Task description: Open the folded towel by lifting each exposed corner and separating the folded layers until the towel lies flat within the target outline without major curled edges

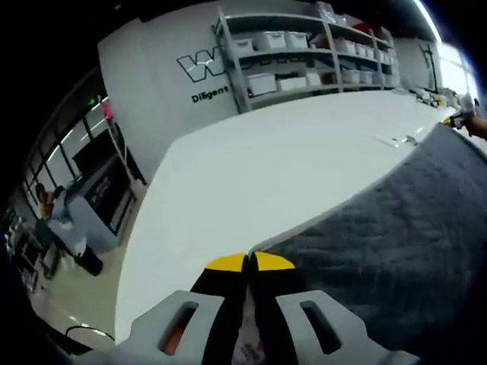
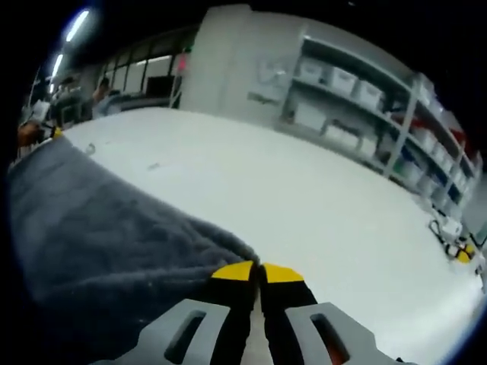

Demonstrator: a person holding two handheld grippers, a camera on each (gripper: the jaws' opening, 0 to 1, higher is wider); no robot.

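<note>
A dark grey quilted towel lies spread over the white table. It runs away to the right from my left gripper. That gripper's yellow-tipped jaws are shut on the towel's near corner. In the right gripper view the same towel stretches off to the left. My right gripper is shut where the towel's edge tapers to a corner. Each gripper appears small at the far end of the towel in the other's view: the right gripper and the left gripper.
Bare white table extends beyond the towel. Small yellow and white items sit near its far right edge. Shelves with white bins line the back wall. A person stands on the floor far left, past the table's edge.
</note>
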